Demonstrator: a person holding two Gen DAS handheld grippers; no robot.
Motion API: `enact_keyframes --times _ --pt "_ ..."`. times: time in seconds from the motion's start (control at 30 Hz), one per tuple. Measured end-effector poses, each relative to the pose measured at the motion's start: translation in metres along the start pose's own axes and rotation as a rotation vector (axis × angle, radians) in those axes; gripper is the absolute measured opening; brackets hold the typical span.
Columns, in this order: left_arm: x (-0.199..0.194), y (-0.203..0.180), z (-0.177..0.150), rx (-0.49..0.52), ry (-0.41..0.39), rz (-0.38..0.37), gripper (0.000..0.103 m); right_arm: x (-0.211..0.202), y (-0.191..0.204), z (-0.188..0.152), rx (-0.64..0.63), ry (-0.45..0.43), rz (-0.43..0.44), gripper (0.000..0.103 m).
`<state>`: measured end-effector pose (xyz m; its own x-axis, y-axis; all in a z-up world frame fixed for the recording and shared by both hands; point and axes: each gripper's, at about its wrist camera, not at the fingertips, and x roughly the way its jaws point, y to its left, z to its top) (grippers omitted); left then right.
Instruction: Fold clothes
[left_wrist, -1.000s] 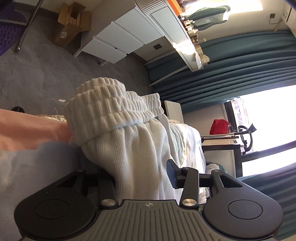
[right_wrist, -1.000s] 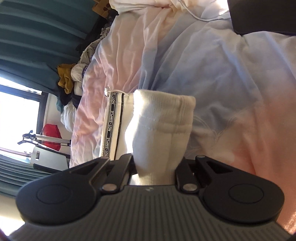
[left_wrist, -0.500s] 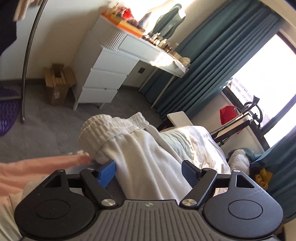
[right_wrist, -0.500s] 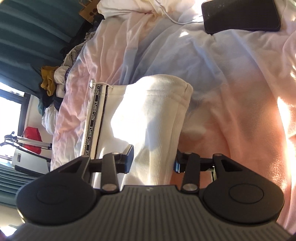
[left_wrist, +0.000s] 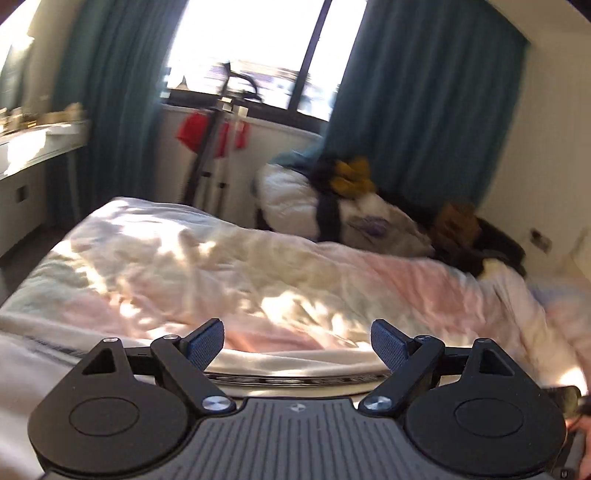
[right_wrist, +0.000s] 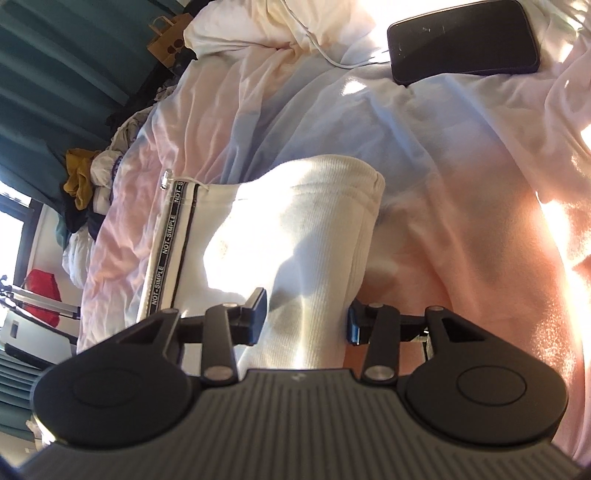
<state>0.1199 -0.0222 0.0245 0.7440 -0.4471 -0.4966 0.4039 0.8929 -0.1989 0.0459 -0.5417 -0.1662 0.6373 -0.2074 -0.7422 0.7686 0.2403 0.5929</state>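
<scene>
Sunlit pink-and-blue bedding (left_wrist: 332, 280) covers the bed, with teal curtains (left_wrist: 424, 110) and a window at the far wall and a heap of clothes (left_wrist: 354, 206) at the far right. White trousers (right_wrist: 291, 236) with a black "NOT-SIMPLE" stripe lie folded on the bedding near the right gripper (right_wrist: 306, 315), whose jaws are spread either side of the cloth without pinching it. A phone (right_wrist: 463, 40) lies far right on the sheet. Left gripper (left_wrist: 297, 341) hangs released above the near edge of the trousers, nothing between its fingers.
</scene>
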Motion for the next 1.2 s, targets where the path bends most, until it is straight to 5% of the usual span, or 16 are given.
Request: enact_keyframes --times 0.2,0.5,0.7,0.77,1.0,1.2 --pt "0.139 -0.1 -0.006 0.229 0.235 -0.195 0.077 0.007 0.0 -0.003 -0.011 -0.038 -0.005 0.045" --pt "0.295 -0.182 -0.029 0.435 0.452 -0.414 0.069 0.023 0.004 -0.008 -0.049 -0.137 0.006 0.045" --pt "0.329 -0.224 -0.045 0.492 0.513 -0.473 0.043 0.031 0.005 -0.006 -0.04 -0.177 0.019 0.056" --pt "0.333 -0.23 -0.049 0.512 0.519 -0.449 0.015 0.032 0.006 -0.007 -0.039 -0.182 0.02 0.058" --pt "0.309 -0.228 -0.018 0.524 0.389 -0.398 0.009 0.027 0.009 -0.008 -0.05 -0.185 0.027 0.059" --pt "0.329 -0.219 0.007 0.516 0.374 -0.32 0.008 0.024 0.016 -0.01 -0.08 -0.193 0.071 0.059"
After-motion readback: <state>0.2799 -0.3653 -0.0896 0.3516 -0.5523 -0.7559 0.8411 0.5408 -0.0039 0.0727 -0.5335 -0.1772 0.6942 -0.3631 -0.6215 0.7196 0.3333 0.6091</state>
